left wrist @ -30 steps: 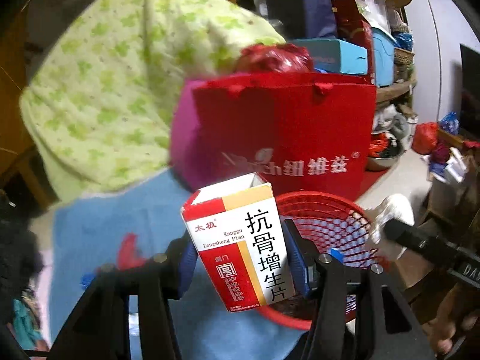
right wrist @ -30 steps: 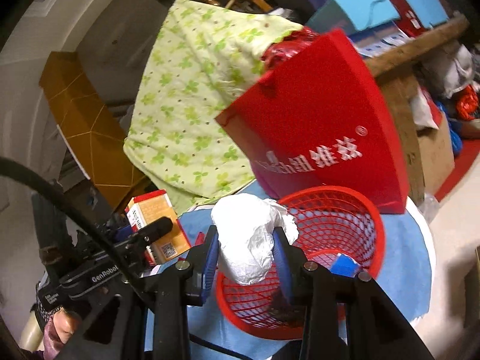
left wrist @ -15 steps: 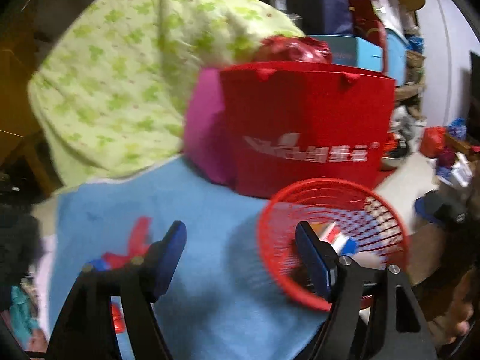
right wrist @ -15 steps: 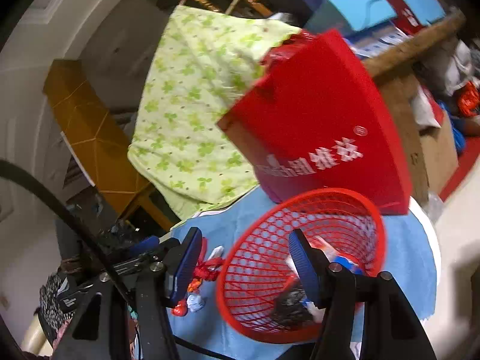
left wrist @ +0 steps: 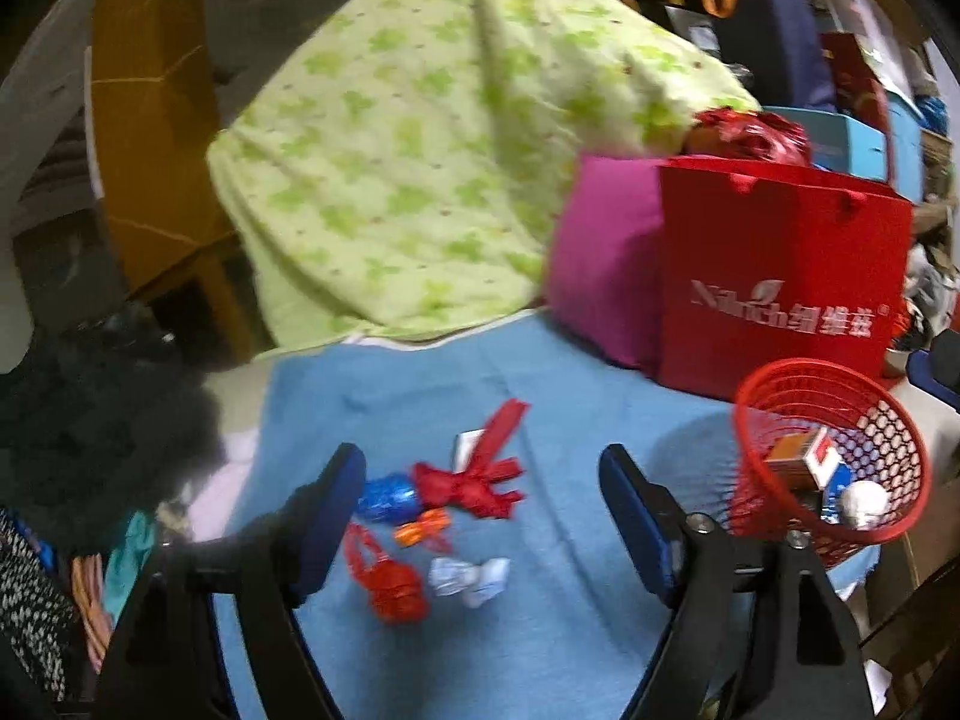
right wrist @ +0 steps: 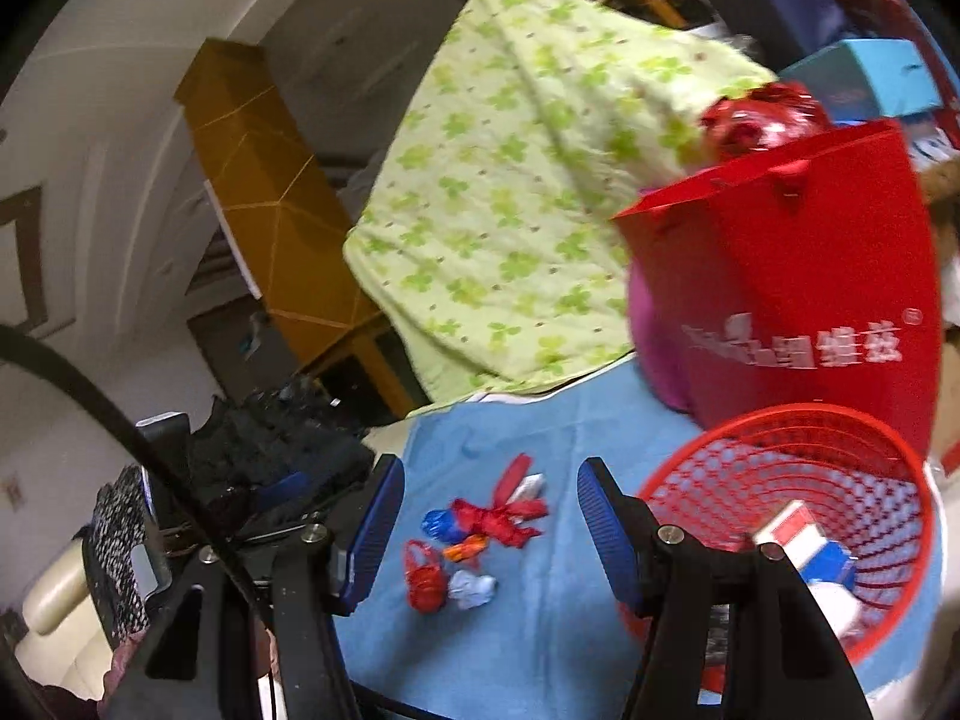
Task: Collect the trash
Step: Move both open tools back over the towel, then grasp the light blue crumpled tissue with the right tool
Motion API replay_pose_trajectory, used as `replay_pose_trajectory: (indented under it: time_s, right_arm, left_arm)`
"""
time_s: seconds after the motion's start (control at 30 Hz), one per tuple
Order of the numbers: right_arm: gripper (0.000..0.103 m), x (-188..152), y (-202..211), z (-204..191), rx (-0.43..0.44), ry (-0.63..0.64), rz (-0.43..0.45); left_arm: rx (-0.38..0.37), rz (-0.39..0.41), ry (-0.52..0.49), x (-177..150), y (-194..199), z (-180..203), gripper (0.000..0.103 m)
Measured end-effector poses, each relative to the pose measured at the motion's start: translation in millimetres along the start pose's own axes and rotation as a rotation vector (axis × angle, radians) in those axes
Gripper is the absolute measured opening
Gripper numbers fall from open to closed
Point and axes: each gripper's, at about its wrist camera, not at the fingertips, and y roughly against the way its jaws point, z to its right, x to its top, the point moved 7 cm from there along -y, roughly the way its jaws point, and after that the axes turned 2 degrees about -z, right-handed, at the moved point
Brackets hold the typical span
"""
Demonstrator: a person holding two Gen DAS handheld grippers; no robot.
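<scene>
The jaws of both grippers stood wide apart and held nothing. The left gripper and the right gripper each faced the same cluster of litter on the blue cloth.

Landmark: the red mesh basket, which stood on the cloth just in front of the red paper bag.

Collected so far, as far as the frames showed:
- A red-and-white carton lay inside the basket.
- A crumpled white ball lay inside the basket beside the carton.
- Other items deeper in the basket were too blurred to identify.

Remaining, all on the cloth well to the left of the basket:
- A red ribbon bundle, lying partly over a small white card.
- A blue foil wrapper, touching the ribbon bundle on the side away from the basket.
- An orange wrapper, just below the ribbon bundle.
- A red crumpled wrapper, nearest the left gripper.
- A pale crumpled wrapper, just beside the red one, on its basket side.

Assessment: the task appeared to be partly complete. At least two items were in the basket; roughly five or six pieces were left outside it. Neither gripper touched any piece. The remaining pieces lay close together, some touching, so single-item pickup would probably call for careful jaw placement.
</scene>
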Motion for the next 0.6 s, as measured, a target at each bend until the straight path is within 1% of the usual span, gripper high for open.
replay_pose_trajectory:
  time_s: [0.23, 0.4, 0.47, 0.6]
  right_arm:
    - [0.064, -12, -29, -47, 0.042, 0.068, -0.059]
    - [0.064, -21, -48, -73, 0.075, 0.101, -0.099]
    - [0.064, -26, -54, -81, 0.083, 0.11, -0.114]
    - [0.064, -42, -77, -98, 0.094, 0.137, -0.177]
  left_arm:
    - [0.052, 0.005, 0.053, -15, 10, -43, 0.083]
    - [0.084, -0.009, 0.092, -29, 12, -71, 0.083]
    - [0.099, -0.019, 0.104, -37, 12, -83, 0.083]
    - [0.13, -0.055, 0.13, -62, 9, -109, 0.083]
